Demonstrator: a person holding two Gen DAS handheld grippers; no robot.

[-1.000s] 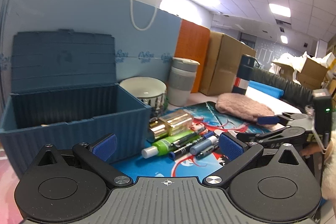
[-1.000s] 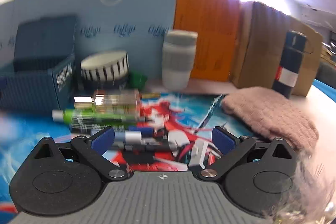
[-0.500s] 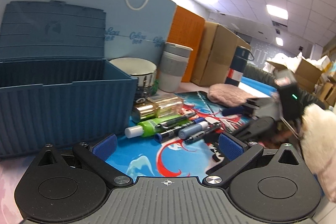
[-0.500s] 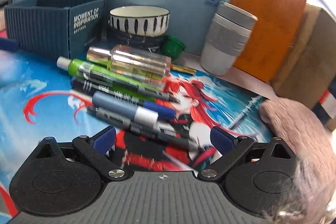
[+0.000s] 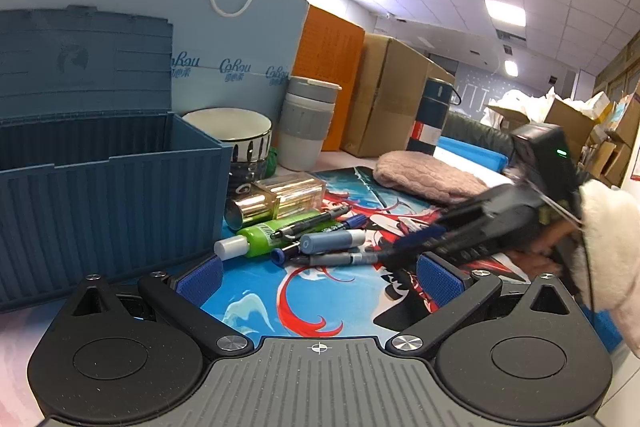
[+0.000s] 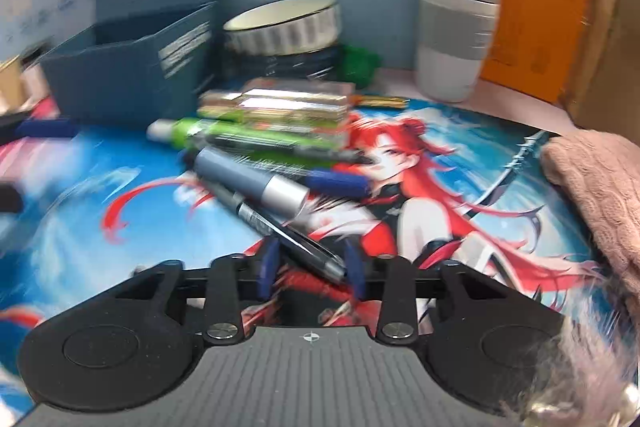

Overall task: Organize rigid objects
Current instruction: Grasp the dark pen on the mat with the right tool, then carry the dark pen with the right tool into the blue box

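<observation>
Progress: nothing seen stowed. The box (image 5: 108,187) stands open at the worktop's left; its floor is hidden. Right tongs (image 6: 310,269) are nearly closed around the grey pen (image 6: 280,227); contact unclear. Left tongs (image 5: 318,277) are wide open, empty. Bottle (image 5: 276,201), tube (image 5: 264,237) and markers remain mid-mat.

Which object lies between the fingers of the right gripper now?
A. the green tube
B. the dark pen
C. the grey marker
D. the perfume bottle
B: in the right wrist view the right gripper has its blue pads narrowed around the end of the dark pen, which lies on the printed mat.
</observation>
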